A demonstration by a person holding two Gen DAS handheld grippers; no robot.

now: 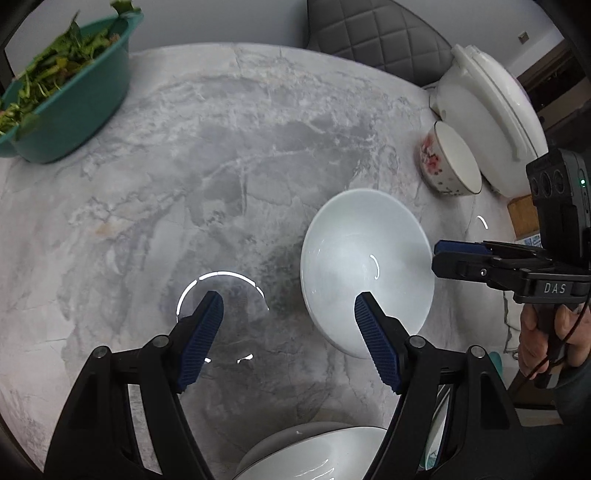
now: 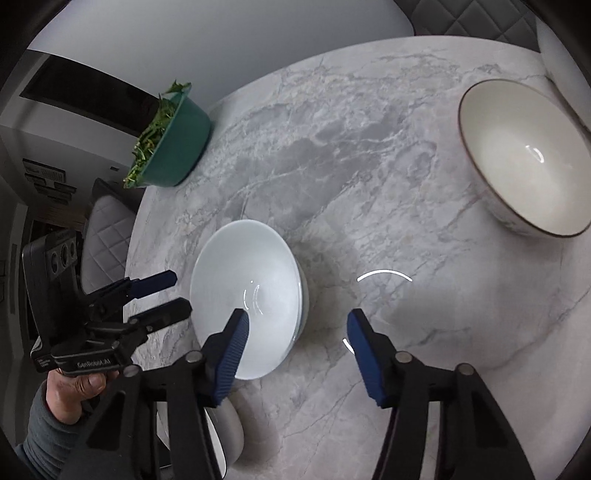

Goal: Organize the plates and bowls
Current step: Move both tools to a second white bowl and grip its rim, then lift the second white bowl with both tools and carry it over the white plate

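Note:
A plain white bowl (image 1: 364, 258) stands upright on the marble table (image 1: 221, 166); it also shows in the right wrist view (image 2: 245, 295). My left gripper (image 1: 288, 306) is open and empty, its right finger over the bowl's near rim. My right gripper (image 2: 295, 321) is open and empty, its left finger over the same bowl; it shows from the side in the left wrist view (image 1: 439, 258). A floral bowl with a dark rim (image 1: 448, 162) stands at the right (image 2: 524, 155). A white plate or bowl (image 1: 314, 454) lies at the near edge below my left gripper.
A teal basin of green leaves (image 1: 66, 96) stands at the far left (image 2: 170, 144). A white rice cooker (image 1: 491, 110) is behind the floral bowl. Grey quilted chairs (image 1: 369, 33) stand around the table. A wooden block (image 1: 522, 218) lies at the right edge.

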